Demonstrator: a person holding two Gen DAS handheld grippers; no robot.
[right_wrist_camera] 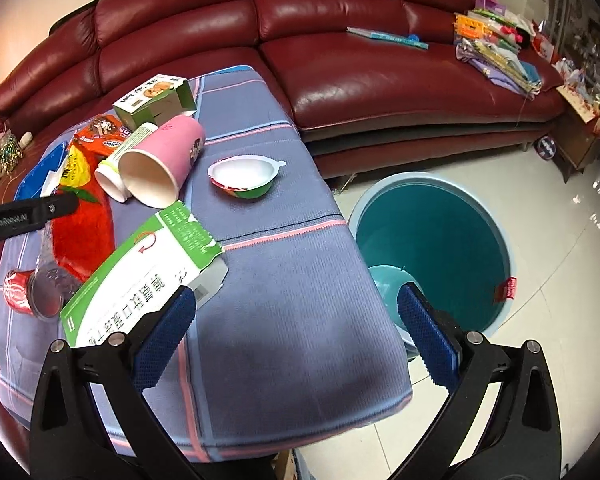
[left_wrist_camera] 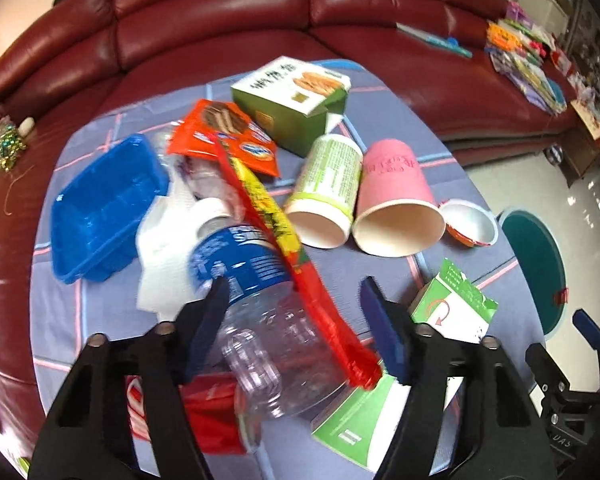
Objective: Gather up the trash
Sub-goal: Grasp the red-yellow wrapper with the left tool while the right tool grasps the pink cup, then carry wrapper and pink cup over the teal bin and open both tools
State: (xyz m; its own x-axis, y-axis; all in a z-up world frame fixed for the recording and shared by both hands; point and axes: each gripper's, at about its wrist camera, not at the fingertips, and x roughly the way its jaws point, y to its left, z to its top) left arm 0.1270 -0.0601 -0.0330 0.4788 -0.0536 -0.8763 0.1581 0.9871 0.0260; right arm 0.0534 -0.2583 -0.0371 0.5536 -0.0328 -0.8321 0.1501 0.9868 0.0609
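The left hand-held gripper [left_wrist_camera: 294, 326] hangs spread apart astride a clear plastic bottle [left_wrist_camera: 260, 320] lying on the bench [right_wrist_camera: 300, 280], not gripping it. The right hand-held gripper [right_wrist_camera: 296, 324] gapes apart beside the bottle, holding nothing. Beyond the bottle lie paper cups [left_wrist_camera: 396, 200], and right of it the teal bin [right_wrist_camera: 432, 240] stands on the floor.
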